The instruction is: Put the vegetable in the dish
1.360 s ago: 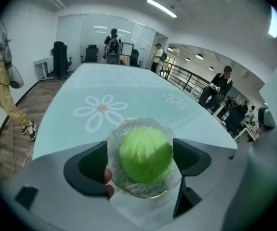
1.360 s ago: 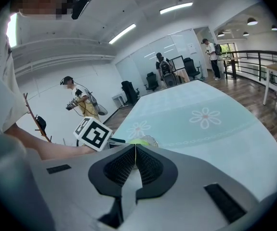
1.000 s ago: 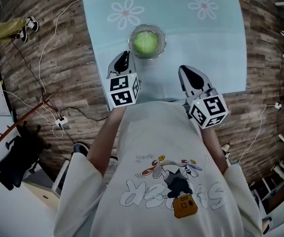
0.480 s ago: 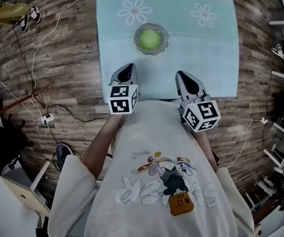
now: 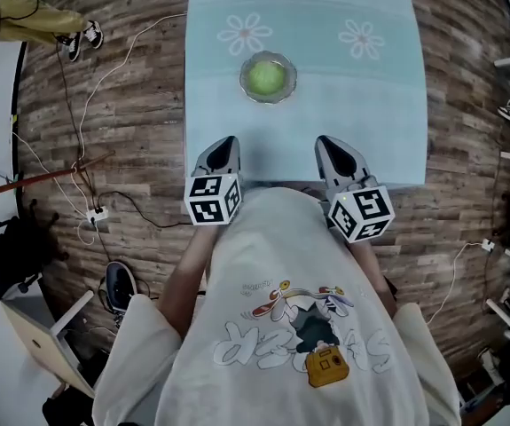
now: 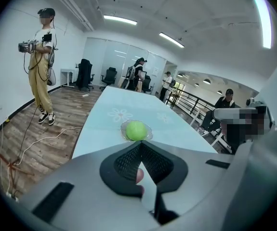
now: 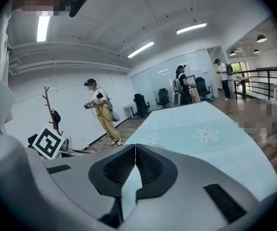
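A round green vegetable point(image 5: 266, 77) lies in a clear glass dish point(image 5: 283, 64) on the pale blue table point(image 5: 370, 122) with flower prints. Both grippers hover at the table's near edge, short of the dish. My left gripper point(image 5: 226, 141) is shut with nothing between its jaws, and the dish sits ahead and slightly to its right. In the left gripper view, the vegetable point(image 6: 136, 130) in the dish point(image 6: 124, 130) shows just beyond the left gripper point(image 6: 140, 146). My right gripper point(image 5: 327, 140) is also shut and empty. The right gripper view has the right gripper point(image 7: 135, 148) pointing along the table point(image 7: 201, 129).
Cables point(image 5: 104, 87) trail over the wooden floor left of the table. A person in yellow trousers point(image 6: 42, 71) stands on the floor to the left, and other people and office chairs point(image 6: 85, 73) are at the far end. A coat rack point(image 7: 49, 105) stands by the wall.
Both grippers have drawn back from the dish toward the table's near edge, the left one more. The vegetable stays in the dish. The head camera has shifted a little.
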The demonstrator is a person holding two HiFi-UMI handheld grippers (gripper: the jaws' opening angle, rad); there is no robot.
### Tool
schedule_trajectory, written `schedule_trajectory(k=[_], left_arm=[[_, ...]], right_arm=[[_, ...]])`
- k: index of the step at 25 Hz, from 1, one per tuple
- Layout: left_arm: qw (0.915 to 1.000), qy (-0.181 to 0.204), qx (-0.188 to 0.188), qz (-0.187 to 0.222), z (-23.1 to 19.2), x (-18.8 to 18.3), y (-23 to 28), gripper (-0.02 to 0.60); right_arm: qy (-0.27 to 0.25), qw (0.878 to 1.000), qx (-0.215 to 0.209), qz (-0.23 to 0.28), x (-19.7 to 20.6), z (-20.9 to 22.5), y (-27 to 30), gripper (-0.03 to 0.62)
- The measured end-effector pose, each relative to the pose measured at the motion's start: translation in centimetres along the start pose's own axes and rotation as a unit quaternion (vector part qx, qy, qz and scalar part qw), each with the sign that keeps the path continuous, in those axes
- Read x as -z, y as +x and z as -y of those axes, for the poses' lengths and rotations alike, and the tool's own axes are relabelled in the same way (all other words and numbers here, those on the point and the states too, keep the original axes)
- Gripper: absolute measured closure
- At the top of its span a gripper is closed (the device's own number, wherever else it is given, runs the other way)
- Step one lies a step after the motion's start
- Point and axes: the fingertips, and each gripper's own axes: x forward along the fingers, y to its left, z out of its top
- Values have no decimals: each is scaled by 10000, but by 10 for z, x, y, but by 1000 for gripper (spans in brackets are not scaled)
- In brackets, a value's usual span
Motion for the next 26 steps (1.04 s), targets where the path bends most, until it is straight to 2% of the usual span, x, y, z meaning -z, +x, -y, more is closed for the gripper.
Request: schedule_trajectory(k=[4,7,13,21,26], left_arm=[[9994,276,172,90,55,2,-21,575],[9985,408,354,119,102,9,-34,575],[9986,328,348,213,161,39,-60,575],[9981,550,240,172,188,70,-84,575],[9978,549,189,313,200,72,-84,575]], right_arm=[[-152,9998,135,34,9,14,-45,574],[-7,9999,110,49,22,23,-77,572],[62,9999,-97,-65,52,24,-121,572],[-84,9989,-463,-84,70,5,-146,572],[-512,9970,-583,-58,67,5,-157,572]])
